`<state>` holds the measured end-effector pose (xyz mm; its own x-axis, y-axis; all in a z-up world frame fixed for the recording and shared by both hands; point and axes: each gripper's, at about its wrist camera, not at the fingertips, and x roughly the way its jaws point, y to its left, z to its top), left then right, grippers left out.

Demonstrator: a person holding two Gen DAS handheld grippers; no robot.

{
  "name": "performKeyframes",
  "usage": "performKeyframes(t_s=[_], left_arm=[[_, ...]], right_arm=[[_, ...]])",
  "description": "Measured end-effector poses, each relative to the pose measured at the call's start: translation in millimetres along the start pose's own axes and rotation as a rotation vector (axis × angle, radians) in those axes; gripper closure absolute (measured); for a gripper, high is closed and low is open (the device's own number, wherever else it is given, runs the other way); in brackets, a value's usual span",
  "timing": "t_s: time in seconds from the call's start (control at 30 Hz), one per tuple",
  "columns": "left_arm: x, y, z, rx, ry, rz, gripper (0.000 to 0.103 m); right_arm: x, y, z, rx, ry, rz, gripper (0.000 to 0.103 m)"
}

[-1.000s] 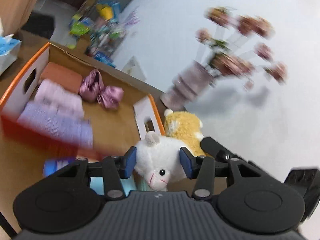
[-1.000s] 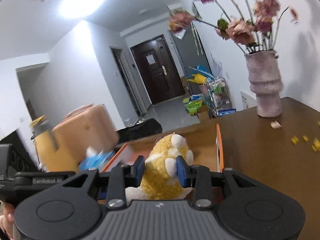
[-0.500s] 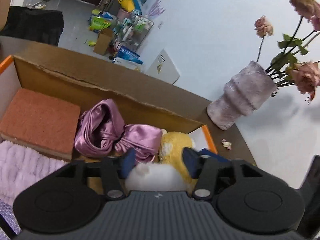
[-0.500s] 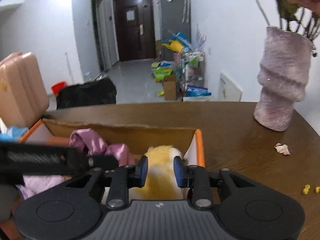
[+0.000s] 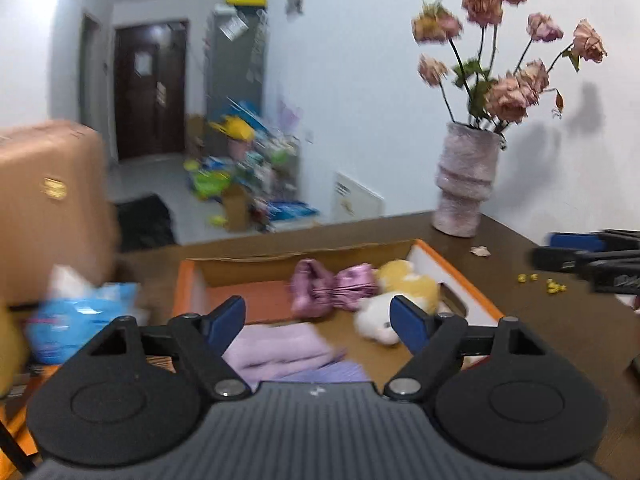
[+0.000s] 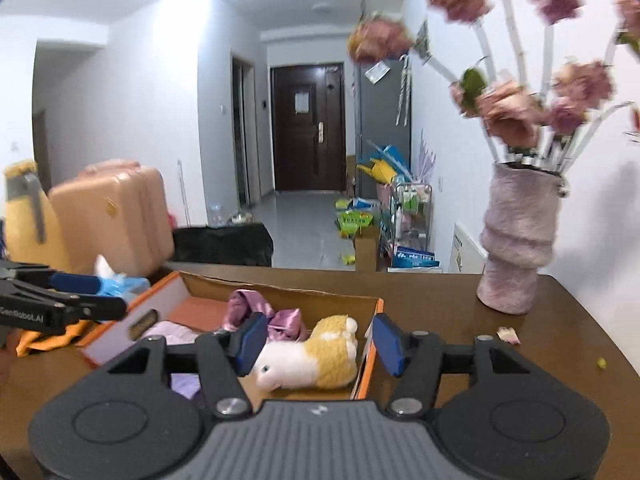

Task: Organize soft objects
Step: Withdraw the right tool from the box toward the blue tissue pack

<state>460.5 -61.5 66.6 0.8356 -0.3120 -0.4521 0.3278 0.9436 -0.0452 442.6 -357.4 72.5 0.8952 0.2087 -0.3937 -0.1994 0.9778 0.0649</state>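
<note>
An orange-rimmed cardboard box stands on the brown table. In its right end lie a white plush toy and a yellow plush toy, side by side. A pink satin scrunchie, lilac folded cloths and an orange cloth also lie inside. My left gripper is open and empty above the box. My right gripper is open and empty above the toys.
A pink vase of dried flowers stands on the table at the back right. A blue tissue pack sits left of the box. Small petals and yellow crumbs lie on the table at right.
Both grippers have opened and let go of the plush toys, which now lie in the box. Both grippers have lifted back from the box.
</note>
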Motion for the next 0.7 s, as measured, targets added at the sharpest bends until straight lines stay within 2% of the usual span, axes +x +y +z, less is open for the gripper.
performKeyframes(t_s=[0.2,0.33,0.5,0.7], left_arm=[[-86.3,1.8,-23.1,-0.015,-0.084,0.086,0.014],[-135.6,-12.9,-59.5,-0.017,-0.146,0.111,0.008],[-177.9,-30.3,-110.4,-0.004,-0.147,0.062,0.004],[-205.1,-46.1,-149.5,-0.044,-0.132,0.063,0.003]], right_arm=[[-80.7,18.4,-10.0,0.012,-0.065,0.032,0.044],[-130.2,42.9,-32.6,0.005,-0.107,0.048,0.036],[-169.3,71.5,-79.7,0.015,-0.092,0.063,0.035],[-188.0,88.1,-126.9,0.057,-0.045,0.101,0.035]])
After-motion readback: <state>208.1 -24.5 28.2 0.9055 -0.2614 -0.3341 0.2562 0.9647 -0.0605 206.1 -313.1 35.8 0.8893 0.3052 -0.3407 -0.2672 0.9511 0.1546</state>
